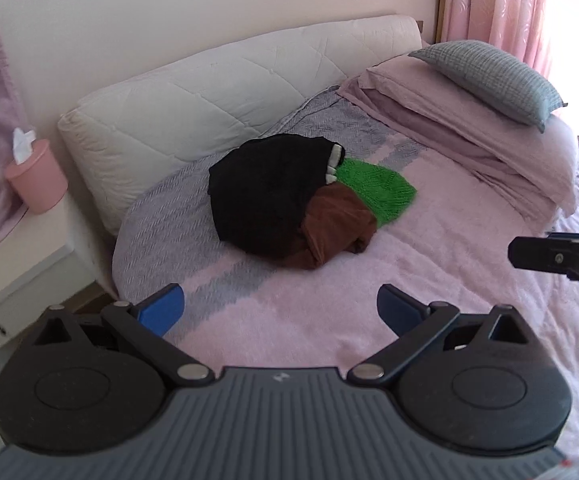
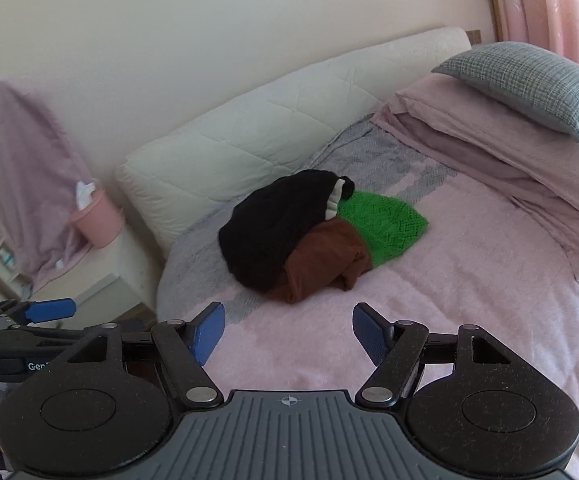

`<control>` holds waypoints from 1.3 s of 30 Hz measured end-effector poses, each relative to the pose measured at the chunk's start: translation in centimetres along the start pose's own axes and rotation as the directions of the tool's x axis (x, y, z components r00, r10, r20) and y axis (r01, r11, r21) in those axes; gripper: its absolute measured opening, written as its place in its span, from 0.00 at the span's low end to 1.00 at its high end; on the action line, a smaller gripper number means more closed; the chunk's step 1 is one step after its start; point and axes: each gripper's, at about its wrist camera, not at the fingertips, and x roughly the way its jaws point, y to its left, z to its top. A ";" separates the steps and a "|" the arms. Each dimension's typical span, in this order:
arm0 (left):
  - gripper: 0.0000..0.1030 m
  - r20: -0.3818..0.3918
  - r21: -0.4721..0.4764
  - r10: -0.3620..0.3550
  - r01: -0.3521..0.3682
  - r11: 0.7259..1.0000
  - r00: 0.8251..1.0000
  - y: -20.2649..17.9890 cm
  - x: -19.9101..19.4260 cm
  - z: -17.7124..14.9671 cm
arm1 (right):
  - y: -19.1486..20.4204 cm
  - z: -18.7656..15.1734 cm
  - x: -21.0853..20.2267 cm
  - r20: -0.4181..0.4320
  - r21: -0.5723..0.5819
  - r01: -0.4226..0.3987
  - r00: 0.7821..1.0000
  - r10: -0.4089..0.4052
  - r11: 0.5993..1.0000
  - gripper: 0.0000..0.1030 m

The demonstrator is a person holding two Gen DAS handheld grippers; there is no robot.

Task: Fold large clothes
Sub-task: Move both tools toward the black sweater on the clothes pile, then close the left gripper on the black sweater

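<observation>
Near headboard cushion [image 1: 225, 92], mid-bed: heap w/ black garment [image 1: 261, 196], brown [image 1: 337, 224], green knit [image 1: 373, 184]. Left gripper [image 1: 280, 310] + right gripper [image 2: 288, 332] both spread wide, empty, short of heap. Risk: grabbing 2 garments at once, layers overlap.

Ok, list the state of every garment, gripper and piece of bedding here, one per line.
black garment: bunched, top of pile
brown garment: crumpled, partly under the black one
green knit: crumpled, partly covered by both
left gripper: open, empty
right gripper: open, empty
grey pillow: lying on folded pink bedding
</observation>
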 end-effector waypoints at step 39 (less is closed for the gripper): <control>0.46 -0.136 0.215 -0.045 0.074 0.974 0.990 0.3 38.2 7.5 | -10.8 7.7 30.9 -0.206 0.256 0.183 0.970 -0.132 0.949 0.66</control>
